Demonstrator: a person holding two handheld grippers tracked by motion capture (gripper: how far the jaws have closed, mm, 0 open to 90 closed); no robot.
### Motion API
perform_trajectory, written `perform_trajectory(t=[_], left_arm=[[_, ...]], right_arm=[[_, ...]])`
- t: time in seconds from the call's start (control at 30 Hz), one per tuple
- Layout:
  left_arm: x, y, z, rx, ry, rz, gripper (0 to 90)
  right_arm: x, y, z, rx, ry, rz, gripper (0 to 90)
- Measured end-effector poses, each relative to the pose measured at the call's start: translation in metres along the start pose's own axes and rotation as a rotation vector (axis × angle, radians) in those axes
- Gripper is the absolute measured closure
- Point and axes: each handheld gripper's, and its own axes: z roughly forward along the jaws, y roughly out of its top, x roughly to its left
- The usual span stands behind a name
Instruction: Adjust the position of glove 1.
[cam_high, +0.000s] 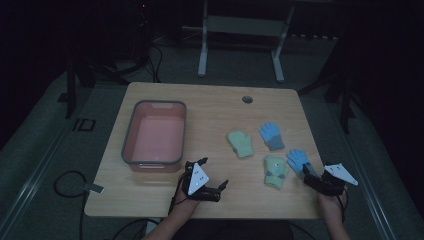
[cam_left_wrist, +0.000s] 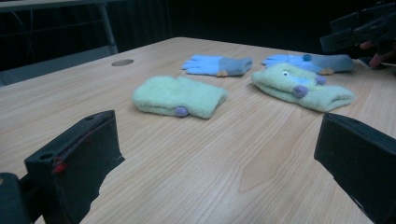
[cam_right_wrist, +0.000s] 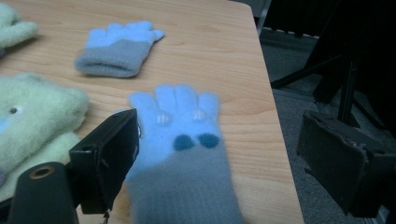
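Right gripper view: open right gripper (cam_right_wrist: 219, 158) straddles blue glove (cam_right_wrist: 184, 154).

No writing, label, brand or number can be read anywhere in these pictures. The pictures are dim, and no surface in them carries print.

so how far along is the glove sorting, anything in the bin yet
Nothing done yet: the pink bin holds nothing, and all four gloves lie on the table. In hand: the right tongs stand open around the near blue glove's cuff, not pinching it. The left tongs are open and idle.
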Motion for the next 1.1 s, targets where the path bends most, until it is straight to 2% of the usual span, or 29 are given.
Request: perform_trajectory(t=[0.23,0.3,0.43,0.5,0.63,0.67,0.7,0.77,0.87,0.93,0.97,1.07,1.1], left_arm=[[0.001,0.000,0.000,0.000,0.003,-0.008,0.2],[0.001,0.000,0.000,-0.004,0.002,-0.012,0.2],[0.001,0.000,0.001,0.008,-0.001,-0.011,0.2],[0.001,0.000,0.000,0.004,0.000,-0.009,0.2],[0.001,0.000,0.000,-0.002,0.000,-0.009,0.2],[0.001,0.000,0.000,0.000,-0.001,-0.007,0.2],[0.001,0.000,0.000,0.003,-0.002,-0.004,0.2],[0.000,0.000,0.000,0.000,-0.005,-0.003,0.2],[0.000,0.000,0.000,-0.002,-0.009,0.001,0.2],[0.000,0.000,0.000,-0.003,-0.008,0.001,0.2],[0.000,0.000,0.000,-0.003,-0.008,0.001,0.2],[0.000,0.000,-0.001,-0.004,-0.009,0.002,0.2],[0.000,0.000,-0.001,-0.005,-0.008,0.005,0.2]], right_arm=[[-0.002,0.000,0.000,-0.002,-0.002,0.010,12.9],[-0.002,0.000,0.000,0.012,-0.012,0.009,12.1],[-0.002,0.004,-0.004,0.025,0.016,0.010,11.5],[0.000,0.009,-0.008,0.028,0.017,-0.003,11.5],[0.004,0.022,-0.017,-0.004,-0.008,-0.039,11.5],[0.005,0.025,-0.020,-0.012,-0.001,-0.044,11.9],[0.005,0.029,-0.022,-0.012,0.003,-0.044,14.1],[0.004,0.037,-0.024,0.022,0.024,-0.043,14.2],[0.004,0.047,-0.027,0.015,-0.009,-0.053,15.8],[0.003,0.051,-0.027,0.022,-0.002,-0.039,15.7],[-0.001,0.063,-0.026,0.049,0.069,0.037,15.3],[0.000,0.070,-0.027,0.034,0.087,0.045,13.5],[0.005,0.078,-0.027,0.026,0.099,0.031,12.7]])
